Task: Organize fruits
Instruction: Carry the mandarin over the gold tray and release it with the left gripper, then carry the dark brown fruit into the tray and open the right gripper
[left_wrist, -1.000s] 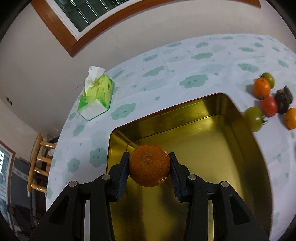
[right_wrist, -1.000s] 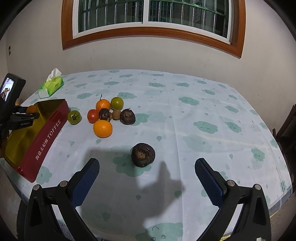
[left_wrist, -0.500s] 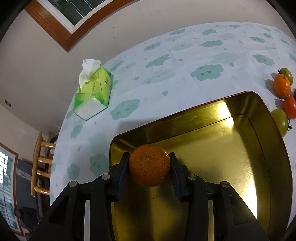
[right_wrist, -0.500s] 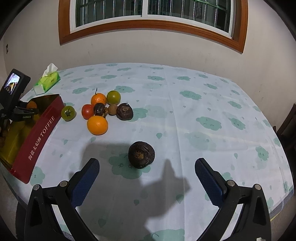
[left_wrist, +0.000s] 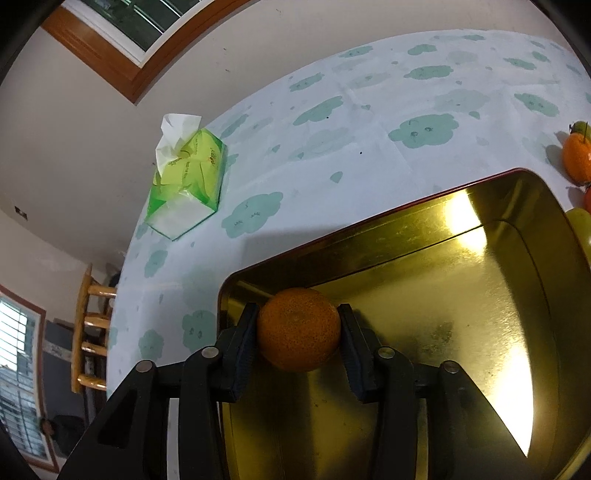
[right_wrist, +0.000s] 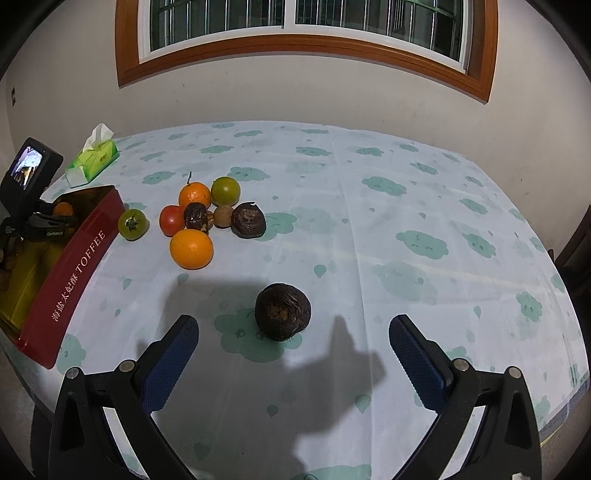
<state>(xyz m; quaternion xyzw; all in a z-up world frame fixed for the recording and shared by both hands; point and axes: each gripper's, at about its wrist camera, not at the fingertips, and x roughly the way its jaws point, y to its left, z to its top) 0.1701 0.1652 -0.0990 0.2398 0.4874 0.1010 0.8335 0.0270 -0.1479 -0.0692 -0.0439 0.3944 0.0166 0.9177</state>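
Over the tin's (left_wrist: 424, 236) corner, our left tongs (left_wrist: 298, 332) clamp a tangerine (left_wrist: 298, 328); right tongs (right_wrist: 293, 347) gape, dark fruit (right_wrist: 282, 311) dead ahead.

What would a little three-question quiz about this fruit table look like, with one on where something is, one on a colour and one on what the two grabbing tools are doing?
1. Where does the tissue pack lie?
A. Inside the tin
B. On the tablecloth beyond the tin
C. Among the fruit

2. What colour is the outer wall of the tin?
A. Red
B. Blue
C. White

3. What state are the two grippers in?
A. Both shut on fruit
B. Left open, right shut on fruit
C. Left shut on an orange, right open

Answers:
1 B: the right wrist view shows it on the cloth past the tin's far end.
2 A: the wall with the word TOFFEE is red, while the inside is gold.
3 C: the left gripper clamps the orange over the tin, and the right gripper spreads its fingers wide short of the dark brown fruit.
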